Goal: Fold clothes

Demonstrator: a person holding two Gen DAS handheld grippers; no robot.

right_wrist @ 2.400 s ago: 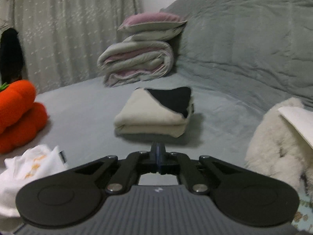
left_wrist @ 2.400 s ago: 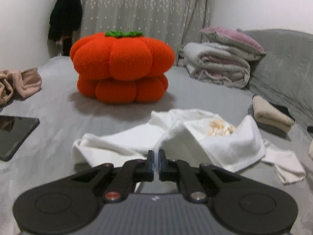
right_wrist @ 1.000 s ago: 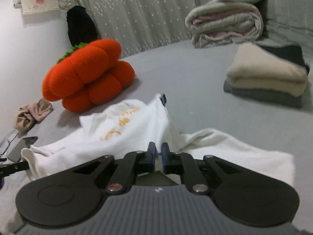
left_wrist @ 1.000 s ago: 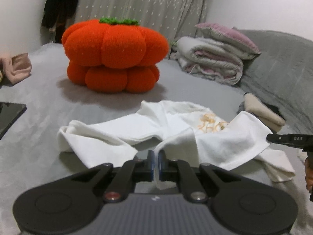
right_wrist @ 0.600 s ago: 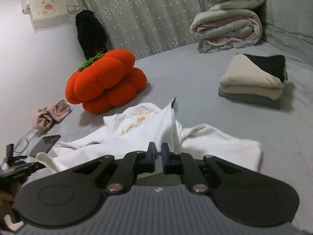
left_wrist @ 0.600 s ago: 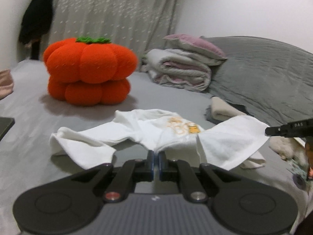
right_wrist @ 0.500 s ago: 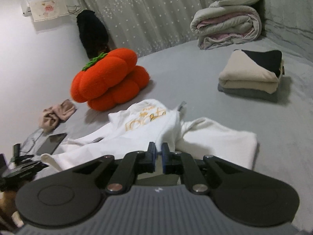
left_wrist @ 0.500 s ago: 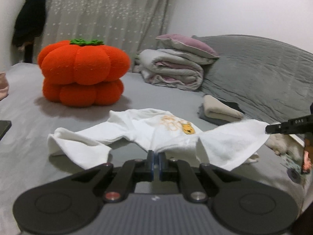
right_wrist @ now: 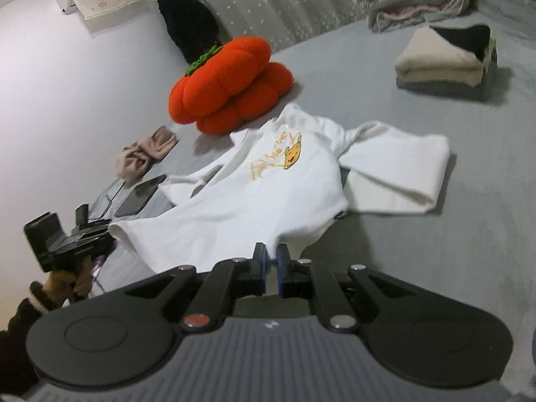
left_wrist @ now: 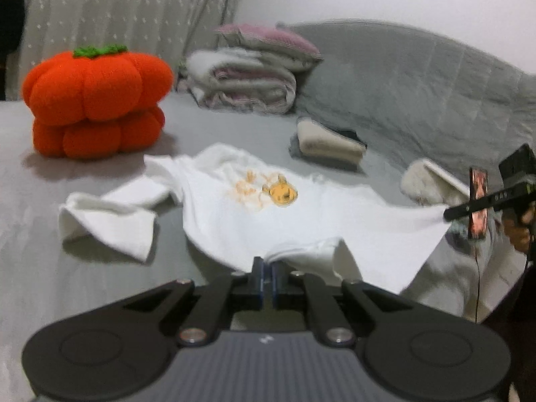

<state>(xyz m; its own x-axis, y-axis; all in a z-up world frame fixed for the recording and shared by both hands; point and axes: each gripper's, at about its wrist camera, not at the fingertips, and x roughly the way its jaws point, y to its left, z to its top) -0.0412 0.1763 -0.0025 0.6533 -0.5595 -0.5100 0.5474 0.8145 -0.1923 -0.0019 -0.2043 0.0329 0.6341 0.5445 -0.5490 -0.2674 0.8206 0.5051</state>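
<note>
A white sweatshirt [left_wrist: 234,221] with a yellow bear print lies front up on the grey bed [left_wrist: 40,274], stretched between my two grippers. My left gripper [left_wrist: 267,268] is shut on one corner of its hem; it shows at the left of the right wrist view [right_wrist: 110,233], held by a hand. My right gripper [right_wrist: 271,258] is shut on the other hem corner and shows at the right of the left wrist view [left_wrist: 448,216]. The sweatshirt [right_wrist: 241,201] has one sleeve folded over on each side.
An orange pumpkin cushion [left_wrist: 95,100] sits behind the shirt. Folded blankets and a pillow [left_wrist: 241,80] lie at the back. A folded beige and black stack [right_wrist: 442,57] is to the right. A dark tablet [right_wrist: 140,196] and a pink garment [right_wrist: 147,154] lie to the left.
Both grippers have moved apart and back with the hem. The crumpled shirt has been drawn out wide, and its bear print now faces up.
</note>
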